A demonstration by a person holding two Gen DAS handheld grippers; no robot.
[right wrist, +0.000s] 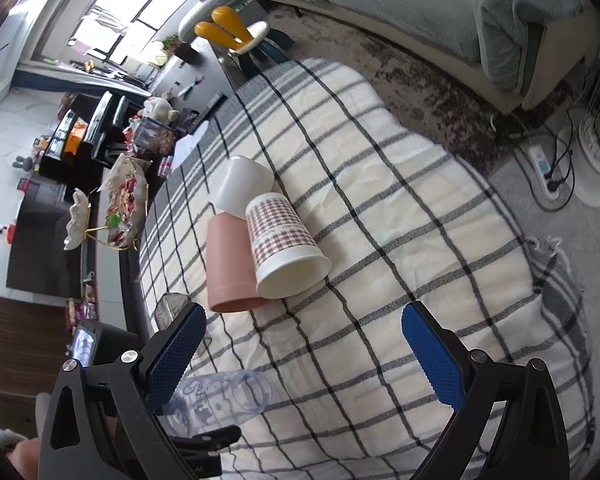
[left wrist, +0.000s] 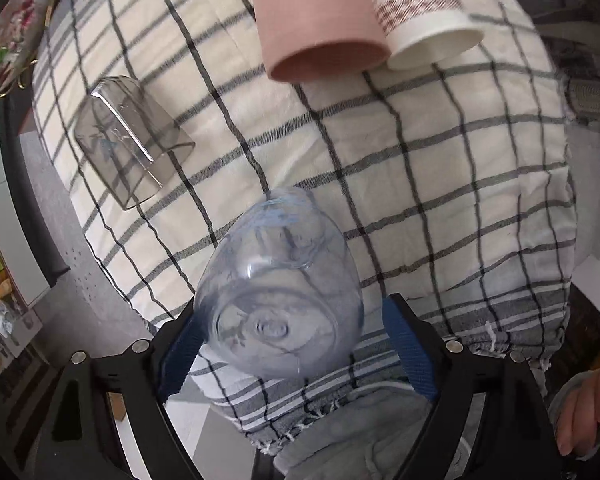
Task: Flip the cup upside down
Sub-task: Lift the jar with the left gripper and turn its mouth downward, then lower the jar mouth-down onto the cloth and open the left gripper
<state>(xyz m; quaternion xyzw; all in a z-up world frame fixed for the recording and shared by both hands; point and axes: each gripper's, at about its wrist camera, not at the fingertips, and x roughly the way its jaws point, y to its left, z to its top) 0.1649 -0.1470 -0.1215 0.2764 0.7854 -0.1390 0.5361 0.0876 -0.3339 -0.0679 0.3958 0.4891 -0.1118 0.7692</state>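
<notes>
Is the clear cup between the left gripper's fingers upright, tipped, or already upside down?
Tipped. The clear cup shows its round base toward the left wrist camera, mouth pointing away over the checked cloth.

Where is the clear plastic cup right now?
In the left wrist view the clear plastic cup sits tilted between the open fingers of the left gripper, base toward the camera, above the plaid cloth, nearer than the smoky glass.

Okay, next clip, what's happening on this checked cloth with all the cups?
A person works with two handheld grippers over a checked cloth. The clear plastic cup sits between the open jaws of the left gripper, bottom toward the camera; contact is unclear. The right gripper is open and empty. A pink cup, checked paper cup and white cup are already upside down.
</notes>
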